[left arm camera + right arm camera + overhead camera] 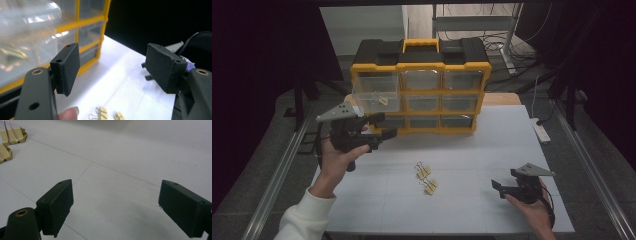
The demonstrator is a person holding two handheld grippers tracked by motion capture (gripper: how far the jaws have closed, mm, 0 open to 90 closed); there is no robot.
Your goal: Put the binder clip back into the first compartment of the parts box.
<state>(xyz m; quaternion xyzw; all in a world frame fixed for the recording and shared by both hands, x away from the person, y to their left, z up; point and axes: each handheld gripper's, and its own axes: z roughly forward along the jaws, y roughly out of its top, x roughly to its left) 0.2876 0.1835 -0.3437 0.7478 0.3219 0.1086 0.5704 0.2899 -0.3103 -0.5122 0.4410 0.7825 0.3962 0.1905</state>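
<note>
The left gripper [379, 127] has its jaws wide apart with nothing between them, held up just in front of the pulled-out drawer [374, 95] of the yellow organizer [419, 90]; one clip [383, 100] already lies in that drawer. The right gripper [507, 189] rests low over the table [492, 145], jaws likewise spread and empty. Two binder clips [426, 178] lie side by side on the table between the grippers, nearer the right one. The likely risk: a flat clip may slip or flip from a shallow pinch, or the left gripper may knock the protruding drawer.
</note>
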